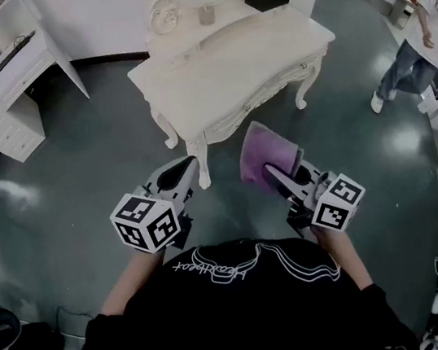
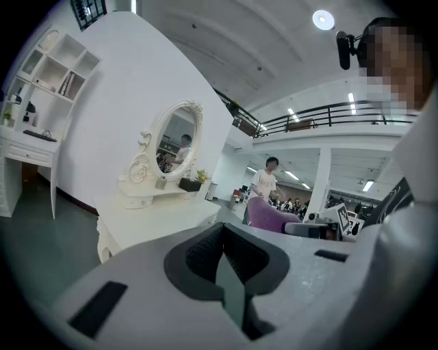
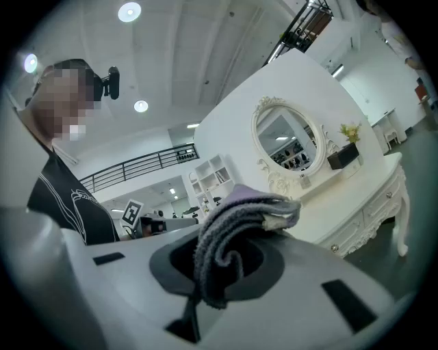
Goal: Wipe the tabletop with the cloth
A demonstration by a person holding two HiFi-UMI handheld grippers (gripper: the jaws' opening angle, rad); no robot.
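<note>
Head view: right gripper (image 1: pixel 273 174) fingers pinch the folded, fuzzy purple cloth (image 1: pixel 261 148); left gripper (image 1: pixel 191 164) fingers closed, empty.

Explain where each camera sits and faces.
Head view: on the person's head, looking down at the white ornate dressing table, left hand-held gripper, right hand-held gripper; forearms show.
Left gripper view: on the left one, facing the table; empty jaws.
Right gripper view: on the right one, holding the purple folded cloth; black shirt shows.
All three share the table.

Bright ceiling lights, fisheye-warped edges
</note>
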